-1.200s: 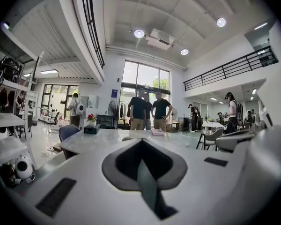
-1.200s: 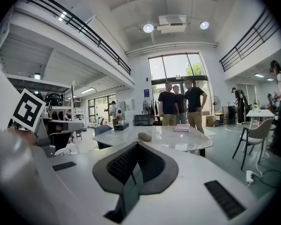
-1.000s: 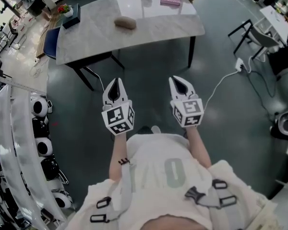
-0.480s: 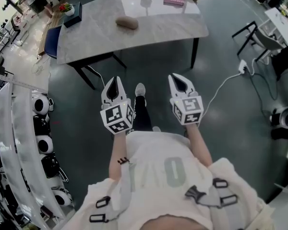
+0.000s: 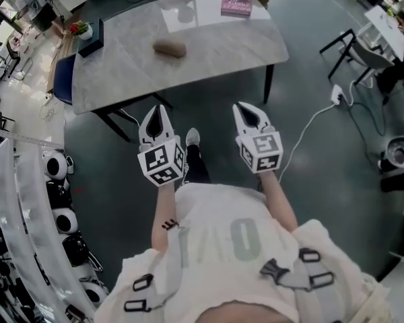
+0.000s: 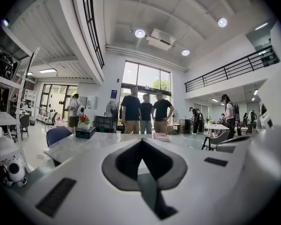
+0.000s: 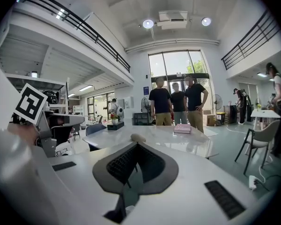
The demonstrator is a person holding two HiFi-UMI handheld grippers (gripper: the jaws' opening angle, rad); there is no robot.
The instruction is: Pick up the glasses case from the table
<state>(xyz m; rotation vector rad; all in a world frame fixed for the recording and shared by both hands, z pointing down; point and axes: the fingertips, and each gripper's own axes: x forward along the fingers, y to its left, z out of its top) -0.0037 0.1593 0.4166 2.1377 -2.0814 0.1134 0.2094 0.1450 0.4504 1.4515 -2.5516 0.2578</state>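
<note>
Left tongs and right tongs are closed, empty; left gripper view hides glasses case on table.

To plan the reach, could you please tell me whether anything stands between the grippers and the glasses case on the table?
Nothing visible does: only floor and bare tabletop lie between the left gripper, the right gripper and the glasses case.

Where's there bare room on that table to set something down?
Bare: the table's right half, from the glasses case to the right edge, nearer than the pink book; and the near left corner below the black box. Busiest along the far edge.
</note>
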